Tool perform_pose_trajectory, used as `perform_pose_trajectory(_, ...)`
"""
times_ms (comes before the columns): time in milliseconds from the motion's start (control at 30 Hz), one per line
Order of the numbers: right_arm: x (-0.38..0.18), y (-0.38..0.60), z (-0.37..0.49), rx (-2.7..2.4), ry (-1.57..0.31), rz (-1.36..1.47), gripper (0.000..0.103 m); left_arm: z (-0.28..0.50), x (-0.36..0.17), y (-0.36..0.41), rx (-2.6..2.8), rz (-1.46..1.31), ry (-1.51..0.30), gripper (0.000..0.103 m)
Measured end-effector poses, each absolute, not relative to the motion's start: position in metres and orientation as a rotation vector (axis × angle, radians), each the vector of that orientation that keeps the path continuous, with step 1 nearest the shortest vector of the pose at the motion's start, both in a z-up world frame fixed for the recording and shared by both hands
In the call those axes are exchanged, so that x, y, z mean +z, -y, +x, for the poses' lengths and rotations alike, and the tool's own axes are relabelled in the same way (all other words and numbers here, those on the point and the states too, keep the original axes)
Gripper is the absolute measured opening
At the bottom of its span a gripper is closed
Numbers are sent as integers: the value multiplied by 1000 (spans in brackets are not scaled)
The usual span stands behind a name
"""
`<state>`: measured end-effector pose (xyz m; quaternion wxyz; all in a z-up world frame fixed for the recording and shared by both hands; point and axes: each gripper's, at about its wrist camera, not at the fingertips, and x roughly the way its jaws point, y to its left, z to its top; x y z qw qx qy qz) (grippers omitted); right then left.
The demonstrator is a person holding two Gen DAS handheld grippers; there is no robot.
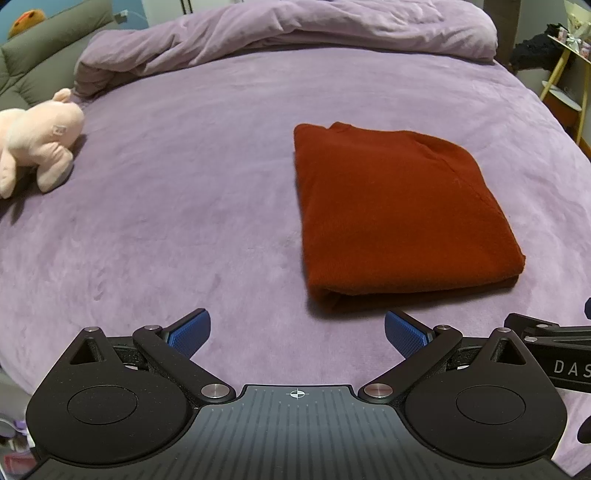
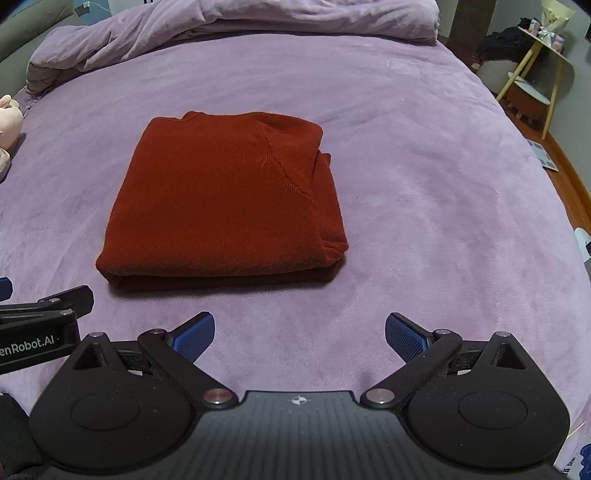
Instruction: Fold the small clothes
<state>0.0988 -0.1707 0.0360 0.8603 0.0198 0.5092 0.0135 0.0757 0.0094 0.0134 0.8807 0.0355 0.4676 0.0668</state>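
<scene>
A rust-red knit garment [image 1: 399,210] lies folded into a thick rectangle on the purple bed cover [image 1: 184,206]. In the right wrist view the same garment [image 2: 225,199] sits ahead and to the left, its folded edge facing me. My left gripper [image 1: 297,332] hovers open just short of the garment's near edge, blue pads wide apart, nothing between them. My right gripper [image 2: 300,332] is likewise open and empty, a short way back from the garment. Each gripper's black body shows at the edge of the other's view.
A pink plush toy [image 1: 37,144] lies at the left on the bed. A bunched purple duvet [image 1: 295,33] runs along the far side. Off the bed's right edge stand a yellow-legged side table [image 2: 535,70] and wooden floor [image 2: 569,177].
</scene>
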Motion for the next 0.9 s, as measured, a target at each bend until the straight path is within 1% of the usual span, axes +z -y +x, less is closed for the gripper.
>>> perform_pose_trajectory(900,37,167,102,21,-1074,33,99,81,12,-10,140,82,-983,103)
